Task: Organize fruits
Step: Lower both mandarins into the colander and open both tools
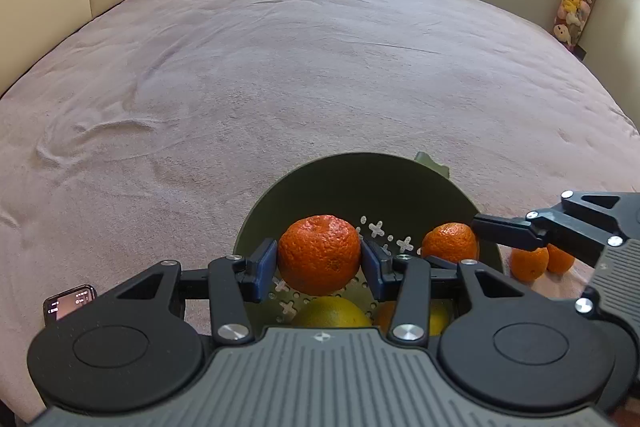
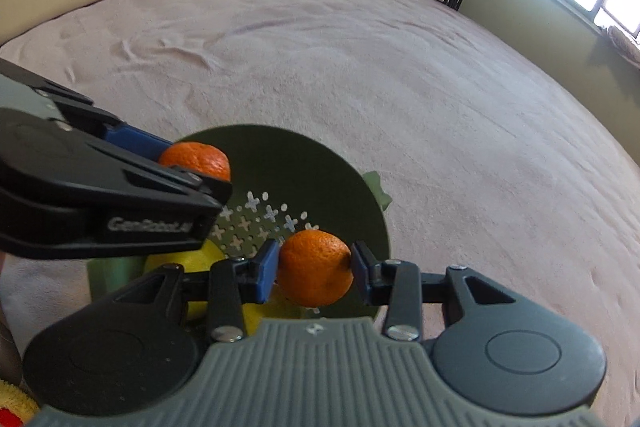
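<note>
The left gripper [image 1: 319,263] pinches a large pebbly-skinned tangerine [image 1: 319,254] between blue padded fingers [image 1: 264,265]. The right gripper [image 2: 315,271] pinches a smaller tangerine [image 2: 316,269] over the round, perforated green colander [image 2: 340,167] on the plush bed [image 2: 440,87].

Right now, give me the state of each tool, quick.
Left tool: shut on the bigger orange.
Right tool: shut on the smaller orange.
</note>
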`<state>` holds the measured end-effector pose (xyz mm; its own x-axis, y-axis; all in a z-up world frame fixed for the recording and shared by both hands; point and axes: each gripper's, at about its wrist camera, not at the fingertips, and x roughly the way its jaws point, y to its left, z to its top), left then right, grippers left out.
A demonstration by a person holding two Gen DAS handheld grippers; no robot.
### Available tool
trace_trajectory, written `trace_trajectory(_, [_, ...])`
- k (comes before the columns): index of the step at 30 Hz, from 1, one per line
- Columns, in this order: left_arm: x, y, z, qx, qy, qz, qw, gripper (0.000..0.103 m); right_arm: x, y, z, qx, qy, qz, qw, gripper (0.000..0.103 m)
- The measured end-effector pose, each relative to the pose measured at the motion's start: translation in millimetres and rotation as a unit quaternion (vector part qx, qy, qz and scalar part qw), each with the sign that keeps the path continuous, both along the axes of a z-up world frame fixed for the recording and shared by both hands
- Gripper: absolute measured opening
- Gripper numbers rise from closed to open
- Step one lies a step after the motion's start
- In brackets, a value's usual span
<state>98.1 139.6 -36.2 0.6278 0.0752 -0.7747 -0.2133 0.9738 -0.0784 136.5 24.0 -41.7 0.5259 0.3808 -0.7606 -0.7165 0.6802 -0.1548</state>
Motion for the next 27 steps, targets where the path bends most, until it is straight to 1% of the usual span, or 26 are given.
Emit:
trace_trajectory(4, [3.2,4.3,-4.8,-0.012,0.002,0.007,0.9999,0.051,12.0,7.9,-10.3,-0.014,0.006,0.006,1.000,0.037])
trace_trajectory(9, [7.0,8.9,-12.8,-0.016,0.014,0.019,0.9996,0.051,20.4,15.2,-20.1,-0.028,0.006,0.017,0.999,0.037])
trace_trajectory(27, [20.2,11.4,-36.1,-0.026,0.055,0.029,0.9978,0.051,43.2,25.9,-42.2,-0.043,0.018,0.039,0.998,0.037])
